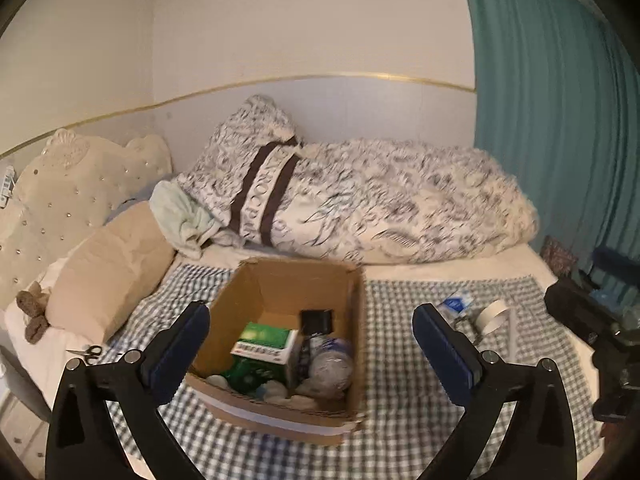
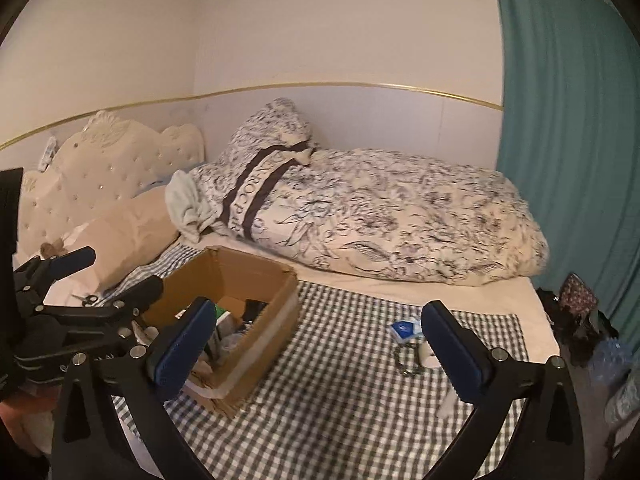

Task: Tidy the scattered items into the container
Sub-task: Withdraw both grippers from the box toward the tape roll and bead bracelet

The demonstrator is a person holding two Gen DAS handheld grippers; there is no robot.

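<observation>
An open cardboard box (image 1: 256,284) stands on the checked cloth on the bed; it also shows in the right wrist view (image 2: 224,276). It holds a green carton (image 1: 266,342), a black item (image 1: 317,320), a clear plastic bottle (image 1: 332,364) and more. My left gripper (image 1: 310,350) is open and empty above the box. My right gripper (image 2: 320,344) is open and empty over the cloth. To the box's right lie a blue-white packet (image 2: 404,330), a tape roll (image 1: 494,316), a bracelet-like ring (image 2: 408,358) and a white stick (image 1: 512,332). Scissors (image 1: 86,354) lie left of the box.
A rolled floral duvet (image 2: 380,216) lies behind the box. A beige pillow (image 1: 108,276) and tufted headboard (image 1: 76,192) are at the left. A teal curtain (image 2: 568,120) hangs on the right. Bags (image 2: 576,304) sit beyond the bed's right edge.
</observation>
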